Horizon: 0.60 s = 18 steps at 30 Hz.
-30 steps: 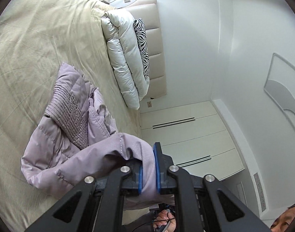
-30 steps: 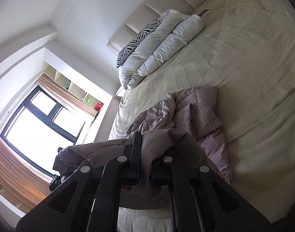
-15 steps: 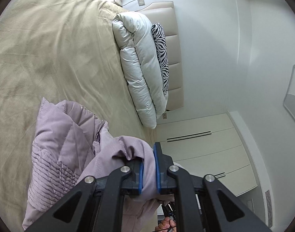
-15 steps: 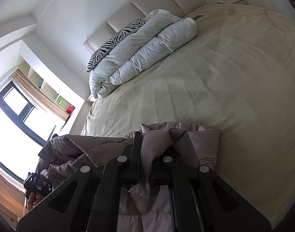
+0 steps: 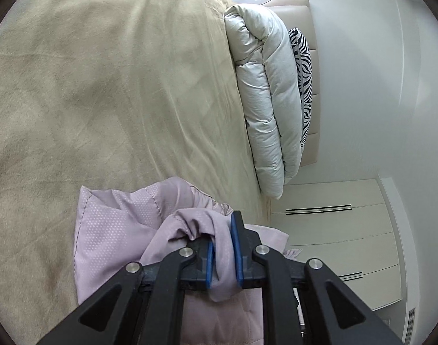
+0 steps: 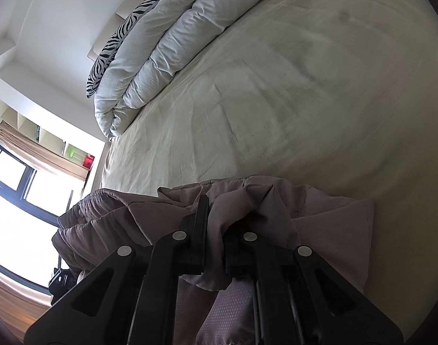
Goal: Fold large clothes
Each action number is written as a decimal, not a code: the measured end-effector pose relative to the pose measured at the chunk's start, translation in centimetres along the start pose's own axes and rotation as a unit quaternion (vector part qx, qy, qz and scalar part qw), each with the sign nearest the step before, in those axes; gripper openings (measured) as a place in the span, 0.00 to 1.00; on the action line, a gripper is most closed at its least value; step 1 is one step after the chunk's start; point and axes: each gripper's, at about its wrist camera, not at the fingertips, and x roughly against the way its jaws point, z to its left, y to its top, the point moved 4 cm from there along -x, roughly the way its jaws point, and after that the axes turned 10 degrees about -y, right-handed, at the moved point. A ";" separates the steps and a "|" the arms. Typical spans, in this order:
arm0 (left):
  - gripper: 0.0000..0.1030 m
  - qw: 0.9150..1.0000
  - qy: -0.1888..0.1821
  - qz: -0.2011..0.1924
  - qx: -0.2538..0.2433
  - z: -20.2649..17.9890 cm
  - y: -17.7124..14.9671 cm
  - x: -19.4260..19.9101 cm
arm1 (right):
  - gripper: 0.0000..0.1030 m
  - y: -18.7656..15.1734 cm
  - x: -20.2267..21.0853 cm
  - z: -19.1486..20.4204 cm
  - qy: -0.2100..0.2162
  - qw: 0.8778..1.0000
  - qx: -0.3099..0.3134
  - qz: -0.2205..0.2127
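A lilac quilted jacket (image 5: 115, 230) hangs from both grippers over the beige bed (image 5: 104, 86). My left gripper (image 5: 222, 247) is shut on a bunched fold of the jacket between its blue pads. My right gripper (image 6: 216, 235) is shut on another fold of the same jacket (image 6: 328, 230), which drapes over its fingers and hides the pads. The rest of the jacket hangs below both views, partly hidden by the gripper frames.
A rolled white duvet (image 5: 265, 92) and a zebra-print pillow (image 5: 303, 66) lie at the headboard end of the bed; both also show in the right wrist view (image 6: 173, 46). White wardrobe doors (image 5: 334, 230) stand beside the bed. A bright window (image 6: 15, 189) is at the left.
Both grippers have lifted and pulled the jacket nearer. It has risen off the bed; less of it lies spread on the sheet, and more bare bed shows ahead.
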 end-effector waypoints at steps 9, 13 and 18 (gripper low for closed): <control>0.64 0.999 -0.037 -0.015 -0.014 -1.8 -0.7 1.2 | 0.17 0.0 0.9 -0.1 0.047 0.999 -0.015 -0.009; 0.91 0.998 -0.033 -0.035 -0.040 -4.0 -1.4 2.7 | 0.19 -0.4 2.3 0.2 0.044 0.999 -0.007 -0.009; 0.91 0.996 -0.021 -0.027 -0.083 -6.7 -3.7 3.6 | 0.29 -0.5 3.8 -0.1 0.041 0.999 -0.010 -0.010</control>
